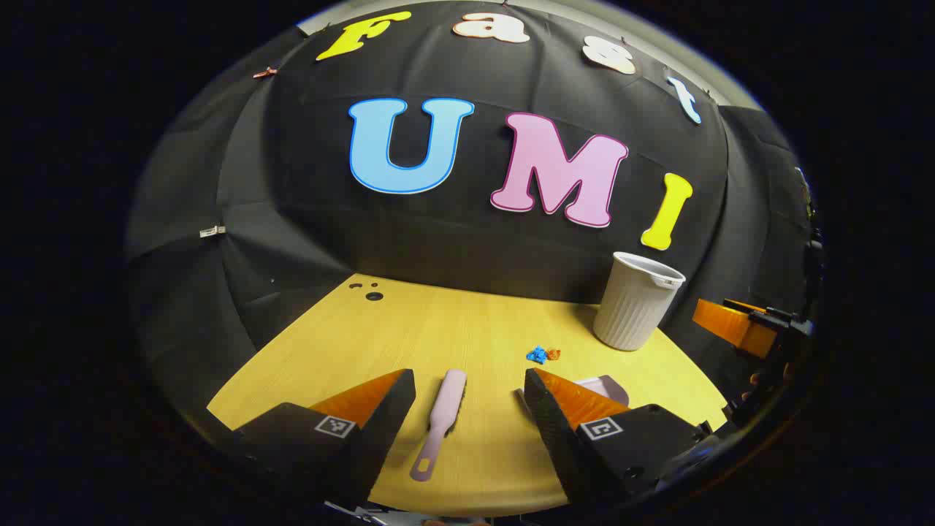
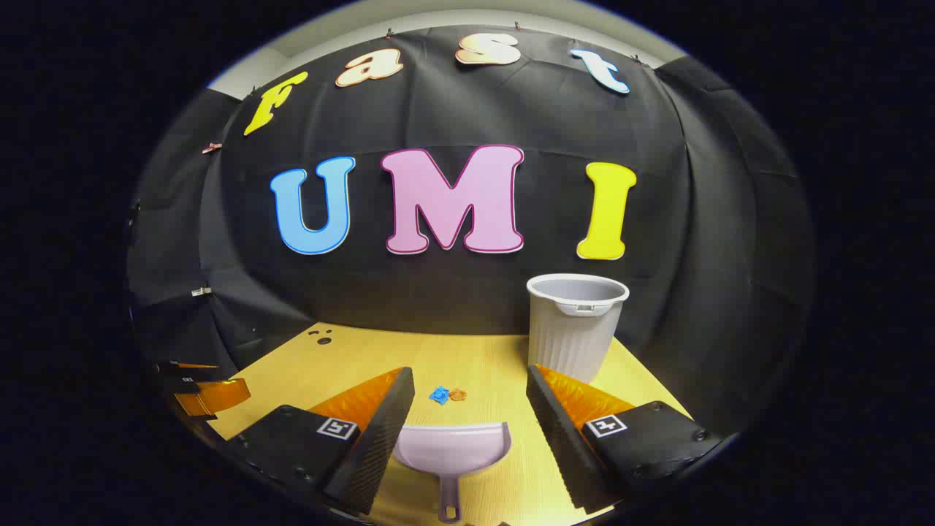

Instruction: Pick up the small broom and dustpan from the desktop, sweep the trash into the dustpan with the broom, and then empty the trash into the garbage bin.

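Observation:
A small pink broom (image 1: 443,418) lies flat on the wooden desktop (image 1: 438,329), handle toward me, between the spread fingers of my left gripper (image 1: 470,394), which is open and holds nothing. A pale pink dustpan (image 2: 451,453) lies on the desktop (image 2: 475,365) between the fingers of my right gripper (image 2: 470,394), also open and empty; a corner of the dustpan (image 1: 603,386) peeks past my left gripper's right finger. Two small trash scraps, blue (image 2: 439,395) and orange (image 2: 458,394), lie just beyond the dustpan; the trash (image 1: 542,355) is also in the left gripper view. A white ribbed garbage bin (image 2: 574,324) (image 1: 637,301) stands at the back right.
The other gripper (image 1: 738,325) shows at the right edge of the left gripper view, and the left one (image 2: 204,391) at the left edge of the right gripper view. Small holes (image 1: 369,292) mark the desktop's back left corner. Black cloth walls close the booth.

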Available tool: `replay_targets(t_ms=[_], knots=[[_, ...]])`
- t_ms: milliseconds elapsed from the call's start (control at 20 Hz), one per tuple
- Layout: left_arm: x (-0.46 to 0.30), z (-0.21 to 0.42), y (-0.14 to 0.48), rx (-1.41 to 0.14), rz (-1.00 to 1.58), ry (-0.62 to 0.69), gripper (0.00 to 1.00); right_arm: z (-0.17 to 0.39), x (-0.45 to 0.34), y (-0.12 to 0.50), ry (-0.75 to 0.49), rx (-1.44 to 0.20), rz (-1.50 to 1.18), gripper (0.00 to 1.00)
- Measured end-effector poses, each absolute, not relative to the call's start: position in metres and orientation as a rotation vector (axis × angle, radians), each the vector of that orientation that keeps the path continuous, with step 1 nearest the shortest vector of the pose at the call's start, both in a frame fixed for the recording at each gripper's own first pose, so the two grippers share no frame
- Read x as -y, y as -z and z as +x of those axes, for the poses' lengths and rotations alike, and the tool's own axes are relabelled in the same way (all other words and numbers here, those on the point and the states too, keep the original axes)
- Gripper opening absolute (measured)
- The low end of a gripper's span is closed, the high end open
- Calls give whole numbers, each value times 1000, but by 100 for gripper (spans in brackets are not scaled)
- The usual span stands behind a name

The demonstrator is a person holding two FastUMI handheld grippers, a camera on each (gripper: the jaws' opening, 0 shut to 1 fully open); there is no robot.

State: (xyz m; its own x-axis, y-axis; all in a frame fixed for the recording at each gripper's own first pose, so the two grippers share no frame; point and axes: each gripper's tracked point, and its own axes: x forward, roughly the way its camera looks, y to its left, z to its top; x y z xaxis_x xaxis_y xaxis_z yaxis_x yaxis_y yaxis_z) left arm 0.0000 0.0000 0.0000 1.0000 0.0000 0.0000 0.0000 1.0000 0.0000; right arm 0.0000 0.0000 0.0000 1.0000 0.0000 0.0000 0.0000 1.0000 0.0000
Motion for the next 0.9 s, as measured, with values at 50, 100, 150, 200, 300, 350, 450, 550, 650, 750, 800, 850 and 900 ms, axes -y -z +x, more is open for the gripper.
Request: replay_targets(t_ms=[50, 100, 150, 200, 300, 350, 450, 550, 650, 750, 800, 850, 900], knots=[[-1, 3, 4, -17, -6, 8, 95, 2, -1, 4, -10, -16, -1, 97], [2, 5, 9, -33, -19, 30, 95, 4, -2, 9, -18, -33, -5, 97], [4, 6, 11, -44, -30, 41, 96, 5, -3, 13, -26, -48, -9, 97], [3, 8, 14, -50, -33, 44, 95, 7, -4, 16, -32, -59, -14, 97], [2, 10, 17, -67, -21, 44, 95, 10, -2, 22, -37, -81, -17, 97], [2, 11, 18, -74, -18, 48, 95, 12, -1, 25, -39, -93, -15, 97], [1, 19, 21, -99, -14, 62, 95, 17, 0, 33, -43, -126, -20, 97], [2, 28, 28, -133, -12, 76, 95, 24, -1, 41, -48, -146, -26, 97], [0, 36, 37, -176, -6, 80, 96, 28, -2, 48, -55, -162, -33, 97], [-1, 46, 49, -227, -2, 76, 96, 31, -2, 56, -64, -184, -31, 97], [-1, 51, 55, -252, 1, 77, 96, 32, -4, 58, -67, -191, -28, 97], [-1, 57, 60, -282, 5, 81, 96, 33, -4, 60, -70, -200, -25, 97], [-2, 62, 68, -317, 11, 83, 96, 34, -2, 65, -70, -213, -21, 97]])
